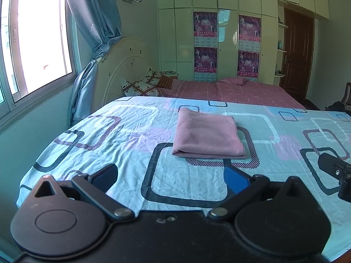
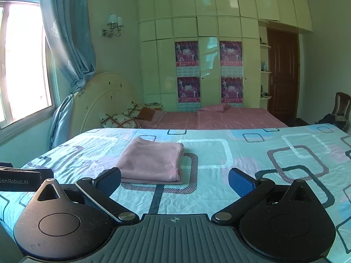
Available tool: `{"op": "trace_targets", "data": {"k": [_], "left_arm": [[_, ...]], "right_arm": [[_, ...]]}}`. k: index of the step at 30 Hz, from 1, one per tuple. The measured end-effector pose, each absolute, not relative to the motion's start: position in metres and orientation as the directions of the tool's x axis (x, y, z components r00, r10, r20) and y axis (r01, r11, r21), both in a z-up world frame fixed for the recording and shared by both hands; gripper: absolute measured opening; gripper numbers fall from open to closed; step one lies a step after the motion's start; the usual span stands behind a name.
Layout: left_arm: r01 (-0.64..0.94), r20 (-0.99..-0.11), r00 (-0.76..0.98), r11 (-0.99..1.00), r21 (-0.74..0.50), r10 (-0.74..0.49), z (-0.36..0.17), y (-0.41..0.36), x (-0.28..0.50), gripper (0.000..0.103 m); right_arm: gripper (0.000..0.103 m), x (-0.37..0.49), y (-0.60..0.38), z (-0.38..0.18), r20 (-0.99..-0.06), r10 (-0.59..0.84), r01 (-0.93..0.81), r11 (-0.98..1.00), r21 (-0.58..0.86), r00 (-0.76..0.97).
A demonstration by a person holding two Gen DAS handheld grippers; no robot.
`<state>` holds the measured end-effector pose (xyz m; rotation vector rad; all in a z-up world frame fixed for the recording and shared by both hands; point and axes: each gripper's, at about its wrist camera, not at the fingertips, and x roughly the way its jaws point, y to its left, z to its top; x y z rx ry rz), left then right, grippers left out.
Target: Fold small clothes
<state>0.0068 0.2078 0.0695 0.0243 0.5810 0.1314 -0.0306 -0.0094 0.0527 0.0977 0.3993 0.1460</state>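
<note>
Lying folded flat at twelve o'clock on the patterned bedsheet (image 1: 136, 171): pink garment (image 1: 208, 134), apparently finished. Hovering empty and clear of it, jaws spread wide: left gripper (image 1: 171, 178), right gripper (image 2: 174, 183), likely avoiding disturbing the fold.

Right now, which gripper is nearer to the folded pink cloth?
Right, I judge. The right gripper has its left finger just short of the folded pink cloth. The left gripper is open, a little further back.
</note>
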Motion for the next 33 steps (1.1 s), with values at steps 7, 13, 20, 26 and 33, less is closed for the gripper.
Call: {"op": "trace_targets", "data": {"k": [7, 13, 20, 26, 33], "left_arm": [[-0.113, -0.551, 0.825, 0.992, 0.058, 0.126, 0.071, 0.207, 0.009, 0.102], [-0.107, -0.555, 0.823, 0.993, 0.057, 0.120, 0.070, 0.206, 0.013, 0.102], [-0.092, -0.570, 0.815, 0.994, 0.054, 0.106, 0.065, 0.206, 0.023, 0.102], [-0.067, -0.578, 0.813, 0.997, 0.037, 0.076, 0.059, 0.208, 0.035, 0.102], [-0.062, -0.571, 0.817, 0.996, 0.061, 0.086, 0.050, 0.204, 0.057, 0.102]], "right_arm": [[0.103, -0.028, -0.010, 0.051, -0.384, 0.161, -0.122, 0.985, 0.124, 0.909], [0.103, -0.026, -0.010, 0.049, -0.390, 0.161, -0.120, 0.985, 0.126, 0.907], [0.103, -0.020, -0.010, 0.046, -0.403, 0.157, -0.115, 0.985, 0.127, 0.902], [0.103, -0.011, -0.009, 0.043, -0.412, 0.151, -0.107, 0.986, 0.129, 0.898], [0.103, 0.004, -0.011, 0.033, -0.444, 0.137, -0.085, 0.987, 0.134, 0.886]]}}
